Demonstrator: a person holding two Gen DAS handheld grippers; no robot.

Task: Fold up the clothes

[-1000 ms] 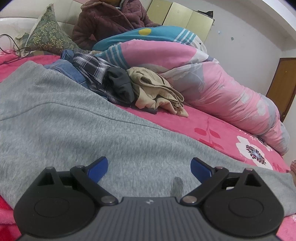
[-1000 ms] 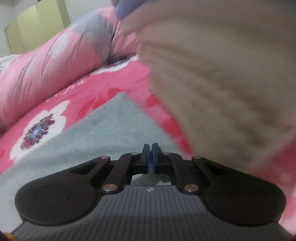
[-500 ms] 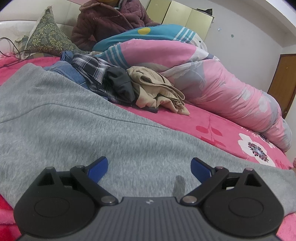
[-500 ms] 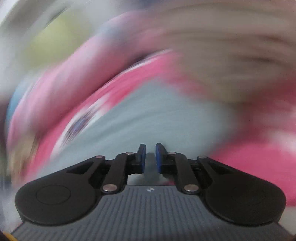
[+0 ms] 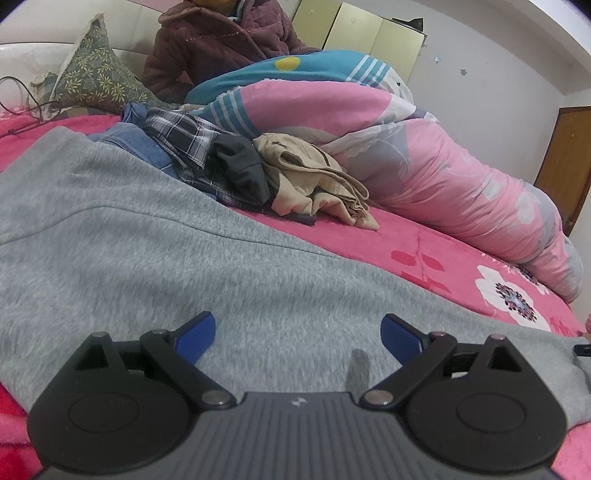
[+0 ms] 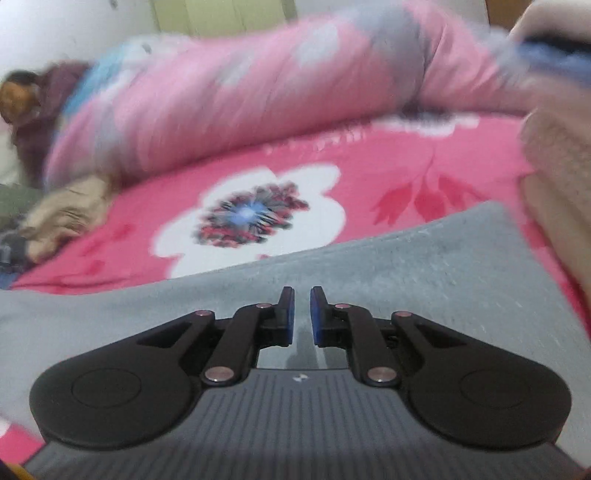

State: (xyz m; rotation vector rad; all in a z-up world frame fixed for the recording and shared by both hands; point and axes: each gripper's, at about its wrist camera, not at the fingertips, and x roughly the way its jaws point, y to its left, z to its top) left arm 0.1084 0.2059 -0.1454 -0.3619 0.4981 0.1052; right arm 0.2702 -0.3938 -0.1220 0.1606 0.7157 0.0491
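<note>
Over the grey sweatshirt (image 5: 155,251) spread on the bed (image 5: 424,240), the left claw (image 5: 297,334) gapes wide, holding nothing. In the blurred right view, the right claw (image 6: 302,314), slightly parted and just opening, grips nothing above that sweatshirt.

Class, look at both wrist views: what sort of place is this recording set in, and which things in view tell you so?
Most likely a home bedroom. A bed under a pink floral bedspread, a rolled pink quilt and a patterned pillow show it; pale wardrobe doors stand behind. A grey sweatshirt lies spread for folding.
</note>
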